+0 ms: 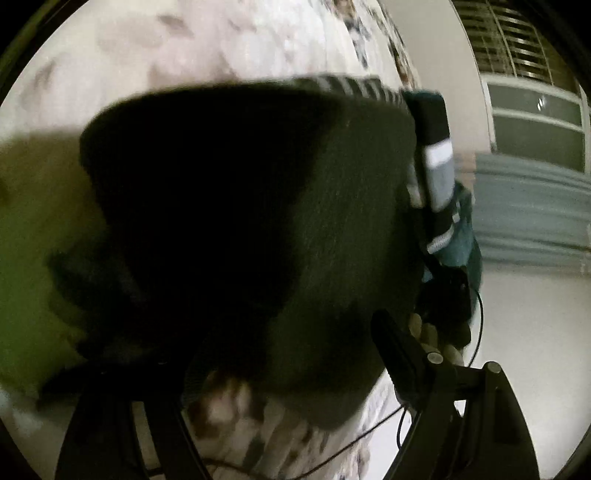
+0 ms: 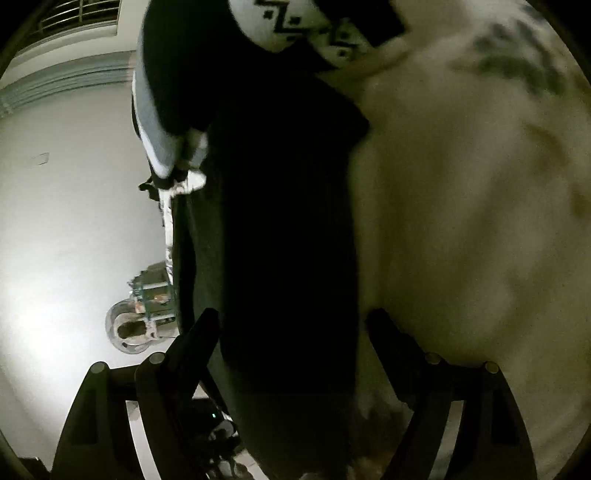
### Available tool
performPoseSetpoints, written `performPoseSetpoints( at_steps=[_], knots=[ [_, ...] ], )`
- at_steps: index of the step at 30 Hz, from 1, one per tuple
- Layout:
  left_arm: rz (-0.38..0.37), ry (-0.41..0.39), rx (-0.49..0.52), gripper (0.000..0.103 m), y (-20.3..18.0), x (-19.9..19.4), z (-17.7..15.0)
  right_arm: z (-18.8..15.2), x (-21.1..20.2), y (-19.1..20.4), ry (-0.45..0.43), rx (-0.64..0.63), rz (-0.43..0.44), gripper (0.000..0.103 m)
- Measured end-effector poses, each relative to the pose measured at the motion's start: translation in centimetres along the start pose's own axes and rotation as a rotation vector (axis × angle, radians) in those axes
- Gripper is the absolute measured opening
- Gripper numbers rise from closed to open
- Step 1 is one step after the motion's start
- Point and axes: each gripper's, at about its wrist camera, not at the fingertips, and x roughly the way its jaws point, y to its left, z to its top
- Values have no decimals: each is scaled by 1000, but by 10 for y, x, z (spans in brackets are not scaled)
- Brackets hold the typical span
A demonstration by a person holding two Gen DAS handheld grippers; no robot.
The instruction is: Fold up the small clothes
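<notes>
A dark, near-black garment [image 1: 236, 221] fills most of the left wrist view and hangs over my left gripper [image 1: 236, 354], hiding its left finger; the right finger [image 1: 399, 354] stands clear beside the cloth. In the right wrist view the same dark garment [image 2: 288, 240] runs as a long strip between the spread fingers of my right gripper [image 2: 291, 332]. The left finger [image 2: 195, 339] and right finger [image 2: 391, 339] stand apart, on either side of the cloth. A black-and-white patterned piece [image 2: 295, 26] lies at the top.
A pale floral bedsheet [image 1: 221, 44] lies under the clothes and also shows in the right wrist view [image 2: 480, 184]. A teal, grey and black garment [image 1: 439, 173] lies at the bed's edge. A white floor [image 2: 55, 240], a window [image 1: 535, 122] and a cable [image 1: 369, 432] are nearby.
</notes>
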Motion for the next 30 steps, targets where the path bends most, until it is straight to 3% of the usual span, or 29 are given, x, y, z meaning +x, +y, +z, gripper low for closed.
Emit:
performPoseSetpoints(
  at_steps=[3,4,5,6,7,8,9,11,14,17,21,23,25,26,28,30],
  knots=[
    [18,-110,-41,77,-8,0,2,16,13,0,0,5,19,85],
    [44,-142,-33,57,-16,0,5,20,17,1,-11,8,19,85],
    [69,-152,-23,29,-20,3,9,21,19,1,-19,10,14,85],
    [71,-156,-15,26,-25,3,14,22,20,2,-29,7,9,82],
    [74,-159,-8,23,-27,3,17,21,19,4,-41,-1,-5,74],
    [67,-160,3,21,-30,1,20,19,18,3,-45,1,-29,39],
    [62,-159,13,20,-32,-4,23,14,16,0,-53,15,-18,30],
    [49,-137,37,17,-40,-12,26,1,5,0,-85,30,-10,24],
    [47,-84,133,16,-58,-36,31,-33,-14,11,-151,47,-34,22],
    [73,-28,236,16,-74,-53,38,-91,-35,14,-229,123,-13,21],
    [64,78,250,16,-68,-65,56,-199,-60,9,-337,250,-49,21],
    [24,186,209,17,-57,-52,65,-249,-57,15,-363,279,-104,20],
    [21,278,199,20,-48,-34,68,-292,-50,17,-349,293,-151,20],
    [57,312,218,28,-44,-22,68,-308,-40,16,-329,288,-171,20],
    [95,341,228,38,-34,-9,67,-325,-20,4,-267,307,-212,20],
    [113,342,200,45,-23,-5,68,-331,-3,-24,-198,407,-200,26]
  ],
)
